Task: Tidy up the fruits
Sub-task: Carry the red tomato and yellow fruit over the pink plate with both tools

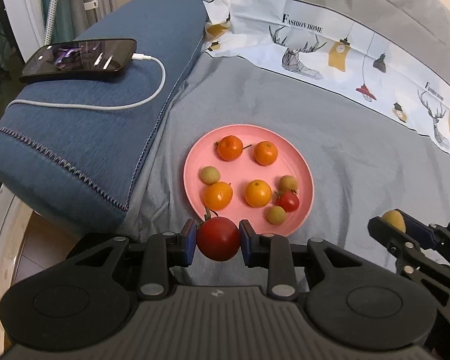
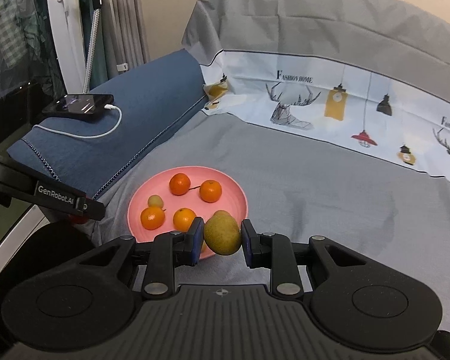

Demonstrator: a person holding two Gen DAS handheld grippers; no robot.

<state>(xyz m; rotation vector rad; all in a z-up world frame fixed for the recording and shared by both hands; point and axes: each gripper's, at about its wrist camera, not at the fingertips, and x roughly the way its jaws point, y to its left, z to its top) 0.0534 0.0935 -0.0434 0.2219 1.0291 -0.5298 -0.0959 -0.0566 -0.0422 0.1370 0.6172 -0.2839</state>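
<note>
A pink plate (image 1: 300, 162) (image 2: 240, 201) lies on the grey bedsheet and holds several small oranges (image 1: 230, 148) (image 2: 180, 183), three yellow-green round fruits (image 1: 210, 175) and a small red tomato (image 1: 288, 200). My left gripper (image 1: 217, 240) is shut on a larger red tomato (image 1: 218, 238) with a green stem, held just over the plate's near rim. My right gripper (image 2: 220, 237) is shut on a yellow-green fruit (image 2: 222, 234) at the plate's near right edge; from the left wrist view this gripper (image 1: 394, 225) stands to the right of the plate.
A blue folded blanket (image 1: 99, 126) (image 2: 147, 114) lies left of the plate, with a phone (image 1: 81, 57) (image 2: 79, 104) and its white charging cable (image 1: 153, 90) on top. A patterned quilt border (image 1: 330, 51) runs behind. Curtains and a window frame stand at the far left.
</note>
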